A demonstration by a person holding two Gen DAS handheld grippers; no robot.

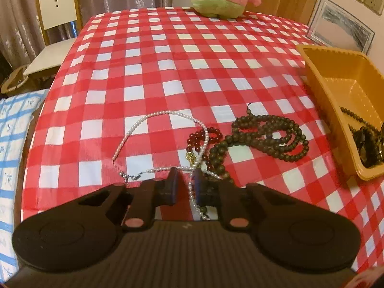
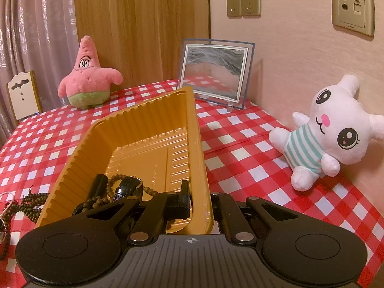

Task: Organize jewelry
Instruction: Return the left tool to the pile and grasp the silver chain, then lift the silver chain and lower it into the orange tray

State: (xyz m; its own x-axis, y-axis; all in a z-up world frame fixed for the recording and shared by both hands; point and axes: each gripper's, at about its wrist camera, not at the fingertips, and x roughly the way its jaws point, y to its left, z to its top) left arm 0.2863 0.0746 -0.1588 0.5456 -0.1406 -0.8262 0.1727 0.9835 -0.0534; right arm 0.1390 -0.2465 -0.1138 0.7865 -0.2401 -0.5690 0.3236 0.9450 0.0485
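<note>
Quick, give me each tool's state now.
Left tool: open around the pearl strand, not clamped.
Right tool: shut on the tray wall.

On the table (image 1: 168, 55), the tray (image 1: 319, 72) is the landmark. Left of it lies a bead string (image 1: 264, 134), then another bead string (image 1: 204, 136) under the pearl necklace (image 1: 153, 117). More beads (image 2: 112, 187) lie in the tray's near end. Behind it stands a frame (image 2: 216, 72); behind-left, a plush (image 2: 88, 76); right, another plush (image 2: 331, 132).

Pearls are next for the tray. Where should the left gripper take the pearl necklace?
Probably grip the pearl necklace where its strands cross between the left gripper fingers, coming straight down from above. It lies flat and slack there. Avoid the right side, where it overlaps the red bead bracelet.
</note>
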